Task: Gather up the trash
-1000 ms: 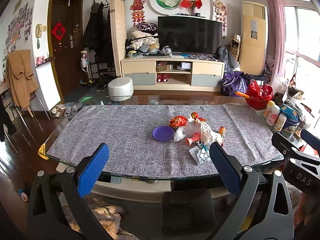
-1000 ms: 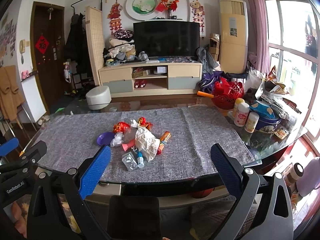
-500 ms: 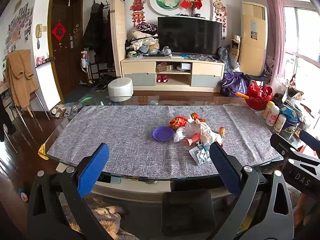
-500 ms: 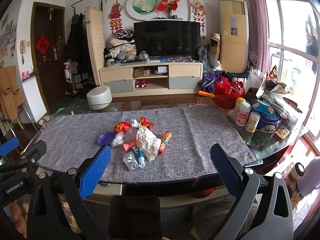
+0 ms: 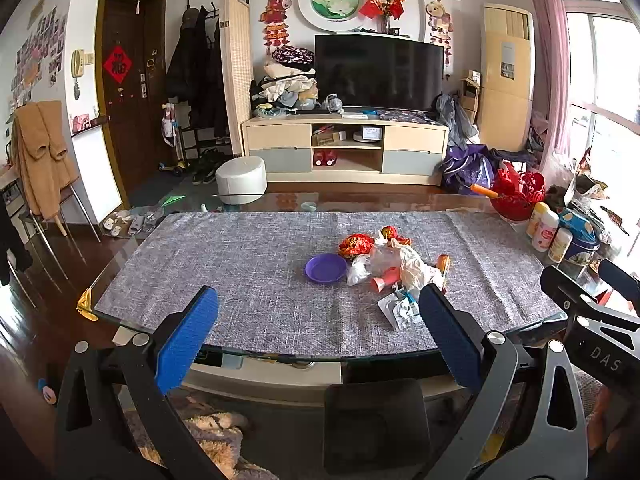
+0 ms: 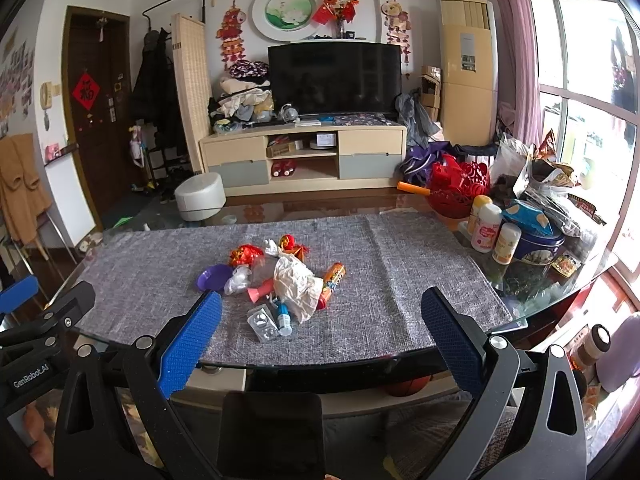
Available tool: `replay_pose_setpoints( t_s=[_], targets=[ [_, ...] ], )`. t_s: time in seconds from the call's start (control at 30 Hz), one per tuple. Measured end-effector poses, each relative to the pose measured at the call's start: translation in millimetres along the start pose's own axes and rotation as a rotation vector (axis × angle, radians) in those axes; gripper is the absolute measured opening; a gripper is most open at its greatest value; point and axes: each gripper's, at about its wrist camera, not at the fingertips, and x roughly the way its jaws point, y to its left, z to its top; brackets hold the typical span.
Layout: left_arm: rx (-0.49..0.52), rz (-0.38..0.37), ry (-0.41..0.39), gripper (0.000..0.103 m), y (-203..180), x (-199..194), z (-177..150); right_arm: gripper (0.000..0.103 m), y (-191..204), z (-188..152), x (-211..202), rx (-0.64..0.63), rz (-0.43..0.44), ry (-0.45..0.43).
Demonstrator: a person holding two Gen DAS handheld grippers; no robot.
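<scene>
Trash (image 6: 288, 276) lies heaped mid-desk (image 6: 420, 280) on the grey cloth, beside a purple dish (image 5: 325, 268). Crumpled paper (image 6: 298, 280) and wrappers judged light, soft, crushable; pinch at raised folds. Blister pack (image 6: 263, 323) stiffer, slippery. Left tool (image 5: 316, 332) and right tool (image 6: 320, 332) both spread wide, empty, short of the desk.

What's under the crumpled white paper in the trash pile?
The crumpled white paper lies over a pink piece, a small blue-capped bottle and the orange wrapper, whose ends poke out. Anything fully beneath it is hidden.
</scene>
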Motion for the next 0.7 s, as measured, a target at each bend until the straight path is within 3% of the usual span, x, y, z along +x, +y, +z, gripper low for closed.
replay_pose_setpoints(
  t_s=[0.43,0.7],
  targets=[
    [-0.008,0.006,0.011,0.095,3.6,0.6,1.9,0.100,-14.2,5.5,6.9,0.032,-0.029,0.001],
    [-0.008,0.005,0.075,0.095,5.2,35.4,-2.5,0.100,-24.2,5.1,33.4,0.059,0.024,0.033]
  ],
)
